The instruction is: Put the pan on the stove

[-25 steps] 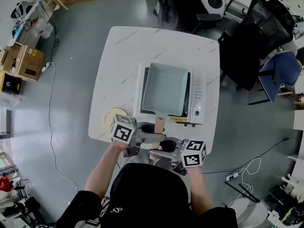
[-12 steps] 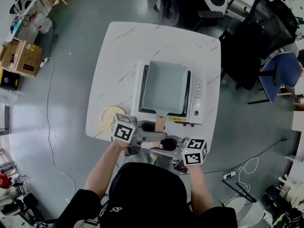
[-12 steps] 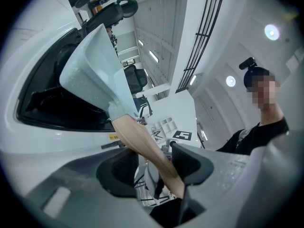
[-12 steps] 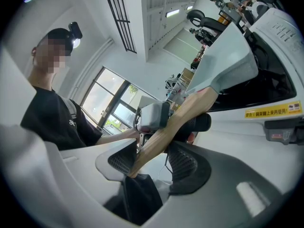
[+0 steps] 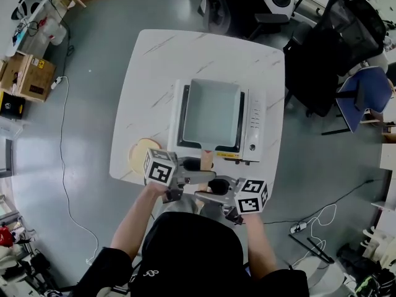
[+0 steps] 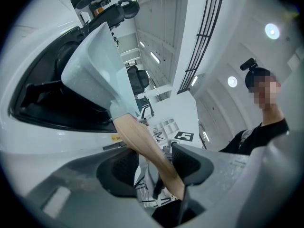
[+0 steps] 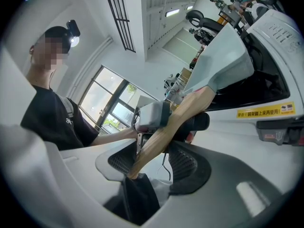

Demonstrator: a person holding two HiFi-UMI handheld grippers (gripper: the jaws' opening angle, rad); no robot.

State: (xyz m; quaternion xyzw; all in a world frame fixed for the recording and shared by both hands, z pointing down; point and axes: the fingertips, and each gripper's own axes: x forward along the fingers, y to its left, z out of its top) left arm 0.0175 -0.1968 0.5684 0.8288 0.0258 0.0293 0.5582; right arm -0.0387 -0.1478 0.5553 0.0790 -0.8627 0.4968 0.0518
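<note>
A square pale grey-blue pan sits on the white stove on the table, with its wooden handle pointing toward me. My left gripper and right gripper both straddle that handle at the table's near edge. In the left gripper view the handle runs slantwise between the pads of the left gripper, and a gap shows beside it. In the right gripper view the handle lies between the right gripper's pads, clear of the right-hand pad. The pan rests over the stove's dark top.
A round cream disc lies on the white marble table left of the stove. Black and blue office chairs stand at the right. A cardboard box and a cable lie on the floor at the left.
The pan and both grippers keep their places. Only the head view has shifted slightly.
</note>
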